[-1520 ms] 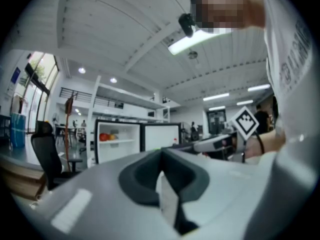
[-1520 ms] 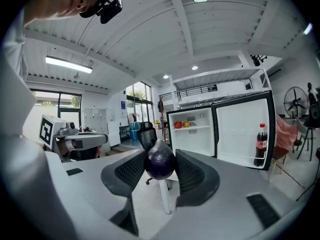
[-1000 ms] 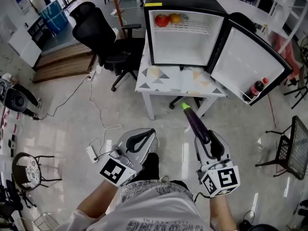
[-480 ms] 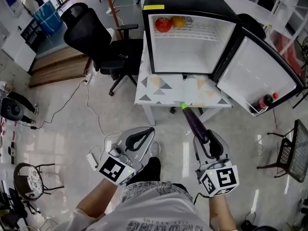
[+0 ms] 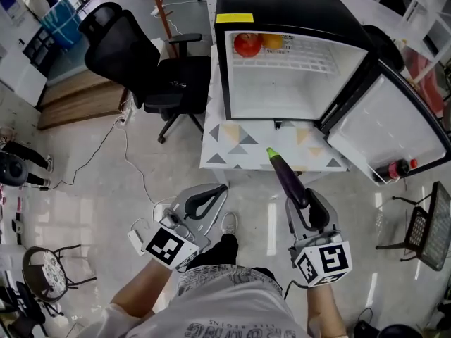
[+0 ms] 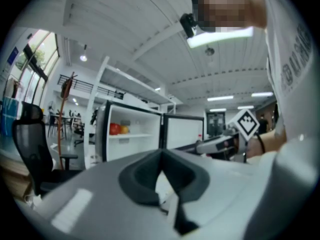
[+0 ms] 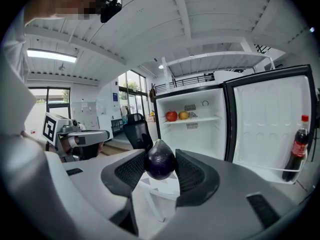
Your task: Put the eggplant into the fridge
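A long purple eggplant [image 5: 285, 174] with a green stem end sticks forward out of my right gripper [image 5: 301, 201], whose jaws are shut on its thick end. In the right gripper view the eggplant [image 7: 160, 160] sits pinched between the two pads. The small black fridge [image 5: 296, 9] stands ahead on a low table, its door [image 5: 384, 129] swung open to the right. The eggplant's tip reaches over the table's front edge. My left gripper [image 5: 220, 191] hangs beside it at the left, jaws together on nothing, and the left gripper view [image 6: 161, 156] shows the same.
A red apple [image 5: 248, 44] and an orange [image 5: 273, 41] lie on the fridge's upper shelf; the lower space is bare. A cola bottle [image 5: 394, 169] stands in the door rack. The patterned white table [image 5: 232, 143] carries the fridge. A black office chair [image 5: 134, 55] stands left, cables on the floor.
Both grippers have moved forward toward the fridge, which now looks larger and nearer. The eggplant's tip has come over the table's front edge. Neither grip has changed.
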Demonstrator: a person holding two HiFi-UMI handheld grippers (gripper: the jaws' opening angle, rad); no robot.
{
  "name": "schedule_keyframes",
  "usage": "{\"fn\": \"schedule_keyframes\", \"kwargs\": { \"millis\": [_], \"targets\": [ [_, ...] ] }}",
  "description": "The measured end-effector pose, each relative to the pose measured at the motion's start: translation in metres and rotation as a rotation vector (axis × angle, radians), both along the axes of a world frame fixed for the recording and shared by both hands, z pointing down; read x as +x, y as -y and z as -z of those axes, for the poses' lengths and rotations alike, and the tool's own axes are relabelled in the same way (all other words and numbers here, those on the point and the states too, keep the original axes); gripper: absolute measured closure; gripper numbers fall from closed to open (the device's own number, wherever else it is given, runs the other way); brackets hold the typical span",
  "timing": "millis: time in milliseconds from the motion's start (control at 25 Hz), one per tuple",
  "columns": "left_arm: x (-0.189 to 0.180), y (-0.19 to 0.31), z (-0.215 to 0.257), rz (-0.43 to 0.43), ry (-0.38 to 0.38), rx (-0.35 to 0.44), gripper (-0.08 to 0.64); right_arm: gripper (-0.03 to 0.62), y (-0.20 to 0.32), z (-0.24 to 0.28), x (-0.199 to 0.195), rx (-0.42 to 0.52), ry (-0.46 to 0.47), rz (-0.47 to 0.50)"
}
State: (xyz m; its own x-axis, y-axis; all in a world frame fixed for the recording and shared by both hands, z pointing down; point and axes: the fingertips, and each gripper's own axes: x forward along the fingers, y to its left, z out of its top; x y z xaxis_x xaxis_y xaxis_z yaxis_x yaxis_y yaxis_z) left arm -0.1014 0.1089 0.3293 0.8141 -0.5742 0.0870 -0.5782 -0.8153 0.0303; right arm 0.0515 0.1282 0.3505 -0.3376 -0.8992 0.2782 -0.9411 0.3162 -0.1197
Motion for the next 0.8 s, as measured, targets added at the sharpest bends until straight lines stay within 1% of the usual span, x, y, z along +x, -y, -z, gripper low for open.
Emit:
{"fn": "schedule_keyframes", "kwargs": {
  "millis": [440,800],
  "targets": [
    [-0.014,0.076,-0.001,-0.041,-0.006,-0.018,0.552,0.410,0.074,0.002,-0.019,-0.020,-0.015,-0.027],
    [-0.015,0.114,0.005,-0.078,-0.025,-0.021,0.552,0.410,0.107,0.010,-0.026,-0.022,-0.020,-0.060]
  ]
}}
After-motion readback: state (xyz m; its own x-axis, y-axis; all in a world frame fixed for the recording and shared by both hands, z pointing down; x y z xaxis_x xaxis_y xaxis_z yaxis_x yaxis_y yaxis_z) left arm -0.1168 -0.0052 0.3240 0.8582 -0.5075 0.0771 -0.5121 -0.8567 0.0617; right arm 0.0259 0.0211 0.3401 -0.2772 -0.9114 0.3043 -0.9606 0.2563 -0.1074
